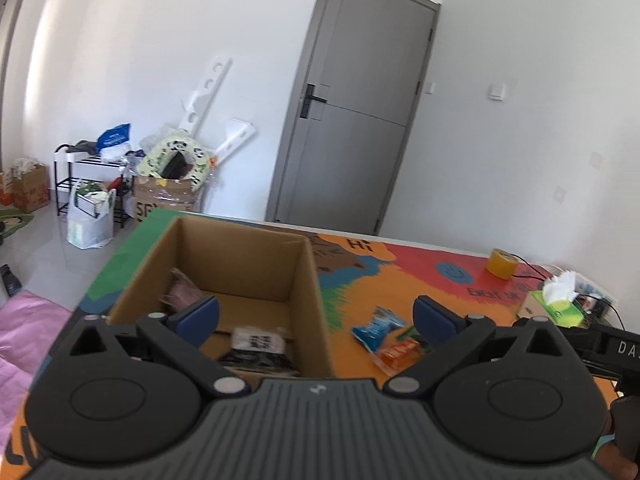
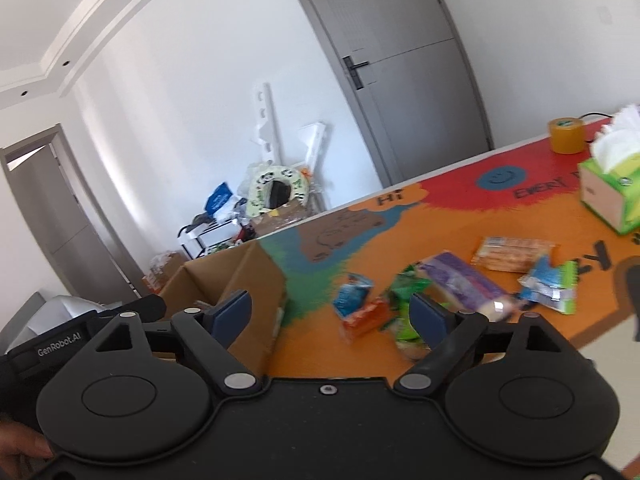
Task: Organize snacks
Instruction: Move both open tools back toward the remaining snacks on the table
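An open cardboard box [image 1: 240, 264] stands on the colourful table mat; it also shows in the right wrist view [image 2: 240, 276]. Inside lie a pink packet [image 1: 182, 292] and a dark packet with a white label [image 1: 260, 348]. My left gripper [image 1: 316, 316] is open and empty above the box's right wall. Loose snacks lie right of the box: a blue packet [image 2: 352, 296], an orange packet [image 2: 366, 318], a green packet [image 2: 406, 300], a purple packet [image 2: 460, 280], a biscuit pack [image 2: 512, 254] and a blue-green packet [image 2: 554, 284]. My right gripper [image 2: 332, 312] is open and empty above the blue and orange packets.
A green tissue box [image 2: 612, 188] and a yellow tape roll [image 2: 566, 136] stand at the mat's far right. The table's left edge drops to the floor with pink cloth [image 1: 24, 332]. Clutter and a grey door [image 1: 360, 112] lie beyond.
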Demonstrator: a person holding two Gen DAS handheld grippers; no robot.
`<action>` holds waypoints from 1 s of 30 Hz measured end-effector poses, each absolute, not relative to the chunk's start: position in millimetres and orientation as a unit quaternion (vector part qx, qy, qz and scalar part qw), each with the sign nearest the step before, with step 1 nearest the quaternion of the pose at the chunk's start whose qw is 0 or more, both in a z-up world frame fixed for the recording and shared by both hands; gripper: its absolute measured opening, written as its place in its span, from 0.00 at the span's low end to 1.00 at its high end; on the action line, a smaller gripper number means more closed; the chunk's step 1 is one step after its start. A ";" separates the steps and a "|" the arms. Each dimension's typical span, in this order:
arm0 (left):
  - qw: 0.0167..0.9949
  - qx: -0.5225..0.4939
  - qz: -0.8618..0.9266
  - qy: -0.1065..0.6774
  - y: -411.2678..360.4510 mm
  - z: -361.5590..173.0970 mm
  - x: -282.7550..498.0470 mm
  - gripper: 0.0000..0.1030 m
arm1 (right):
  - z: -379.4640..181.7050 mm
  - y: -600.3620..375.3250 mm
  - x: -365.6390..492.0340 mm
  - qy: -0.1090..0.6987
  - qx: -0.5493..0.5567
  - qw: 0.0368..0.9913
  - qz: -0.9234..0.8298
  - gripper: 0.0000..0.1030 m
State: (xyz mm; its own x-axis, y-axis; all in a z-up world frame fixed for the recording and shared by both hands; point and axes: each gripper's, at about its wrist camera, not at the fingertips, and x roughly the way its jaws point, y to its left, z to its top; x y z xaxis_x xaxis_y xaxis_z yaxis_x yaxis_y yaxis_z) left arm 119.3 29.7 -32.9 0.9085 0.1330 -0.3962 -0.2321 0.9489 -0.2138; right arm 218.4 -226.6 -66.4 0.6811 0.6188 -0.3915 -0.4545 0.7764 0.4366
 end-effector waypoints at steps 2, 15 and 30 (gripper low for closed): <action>0.969 -0.128 0.087 0.193 23.7 -34.5 119.8 0.99 | -68.7 -235.4 217.8 0.267 0.155 0.906 0.289 0.84; 0.972 -0.110 0.061 0.196 -3.0 -34.8 127.7 0.99 | -82.3 -278.4 218.2 0.271 0.164 0.914 0.253 0.85; 0.971 -0.096 0.022 0.219 -38.8 -41.8 152.8 0.99 | -104.7 -306.9 227.4 0.291 0.166 0.915 0.225 0.84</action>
